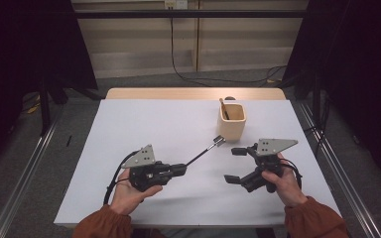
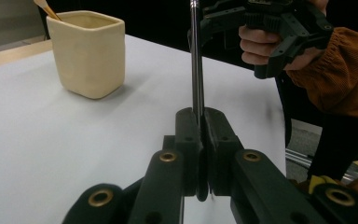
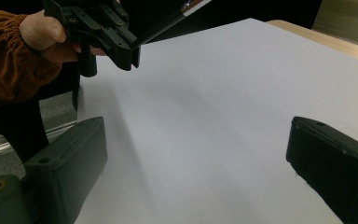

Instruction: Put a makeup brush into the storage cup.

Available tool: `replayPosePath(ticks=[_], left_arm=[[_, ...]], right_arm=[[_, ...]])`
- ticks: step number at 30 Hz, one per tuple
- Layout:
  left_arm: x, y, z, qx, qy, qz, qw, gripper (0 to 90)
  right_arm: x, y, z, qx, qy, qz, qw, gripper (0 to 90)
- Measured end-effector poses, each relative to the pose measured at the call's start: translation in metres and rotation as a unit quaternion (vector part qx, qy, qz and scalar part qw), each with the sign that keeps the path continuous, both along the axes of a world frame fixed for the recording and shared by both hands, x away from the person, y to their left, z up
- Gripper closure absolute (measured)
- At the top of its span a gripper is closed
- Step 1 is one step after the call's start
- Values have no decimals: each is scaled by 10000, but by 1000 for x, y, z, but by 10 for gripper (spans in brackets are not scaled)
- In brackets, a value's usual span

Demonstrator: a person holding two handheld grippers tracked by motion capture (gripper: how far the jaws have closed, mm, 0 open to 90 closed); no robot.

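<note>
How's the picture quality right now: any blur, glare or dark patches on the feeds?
High view: table evenly lit, surroundings nearly black. Left gripper view: jaws soft and close, glare streak on the metal utensil, cream cup sharp. Right gripper view: own jaws blurred, left gripper dim against darkness.

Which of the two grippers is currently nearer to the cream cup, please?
Right. The right gripper, jaws open, sits just below the cream cup; the left gripper, holding the metal utensil, is farther down-left.
</note>
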State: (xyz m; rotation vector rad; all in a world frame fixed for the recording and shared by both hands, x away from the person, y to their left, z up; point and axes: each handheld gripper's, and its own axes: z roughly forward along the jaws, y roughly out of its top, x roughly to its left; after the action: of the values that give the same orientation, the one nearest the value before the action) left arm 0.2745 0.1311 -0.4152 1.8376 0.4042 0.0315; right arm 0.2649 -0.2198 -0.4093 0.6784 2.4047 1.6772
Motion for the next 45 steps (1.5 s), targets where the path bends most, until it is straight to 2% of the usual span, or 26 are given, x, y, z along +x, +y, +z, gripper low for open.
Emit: replayPosePath(ticks=[6, 10, 14, 16, 18, 20, 22, 25, 28, 31, 35, 39, 42, 45], left_arm=[[0, -6, -3, 1, -3, -43, 10000, 853], [0, -7, -2, -54, -23, -31, 10000, 853], [0, -9, -3, -99, -46, -45, 9999, 853], [0, -11, -4, -119, -37, -69, 9999, 853], [-1, -14, -5, -121, -53, -96, 9999, 853], [-1, -16, -4, -122, -85, -121, 9998, 853], [-1, -17, -3, -142, -83, -153, 9997, 853], [0, -20, -1, -123, -124, -188, 9997, 853], [-1, -21, -1, -170, -147, -207, 9995, 853], [-3, -22, -1, -162, -177, -236, 9994, 853], [-3, -22, -1, -193, -196, -222, 9994, 853], [-3, -22, -1, -201, -201, -242, 9993, 853], [-3, -22, -2, -193, -190, -251, 9993, 853], [-4, -23, -2, -203, -190, -283, 9992, 853]], right_arm=[[-1, 4, 2, -82, -46, -55, 9999, 74], [0, 6, 4, 164, -4, 105, 9998, 77], [0, 8, 9, 223, -43, 116, 9997, 84], [1, 10, 10, 242, 25, 160, 9996, 75], [1, 11, 12, 211, -12, 103, 9997, 79], [0, 12, 13, 191, -64, 88, 9998, 101], [2, 11, 14, 276, -38, 151, 9995, 154], [3, 12, 15, 304, -146, 134, 9993, 221], [6, 13, 14, 435, -66, 226, 9988, 274], [8, 14, 15, 524, -90, 226, 9983, 289], [11, 15, 17, 526, -53, 306, 9981, 375], [13, 17, 17, 461, 98, 362, 9982, 437], [14, 17, 18, 499, 116, 317, 9982, 437], [15, 18, 19, 544, 165, 339, 9978, 392]])
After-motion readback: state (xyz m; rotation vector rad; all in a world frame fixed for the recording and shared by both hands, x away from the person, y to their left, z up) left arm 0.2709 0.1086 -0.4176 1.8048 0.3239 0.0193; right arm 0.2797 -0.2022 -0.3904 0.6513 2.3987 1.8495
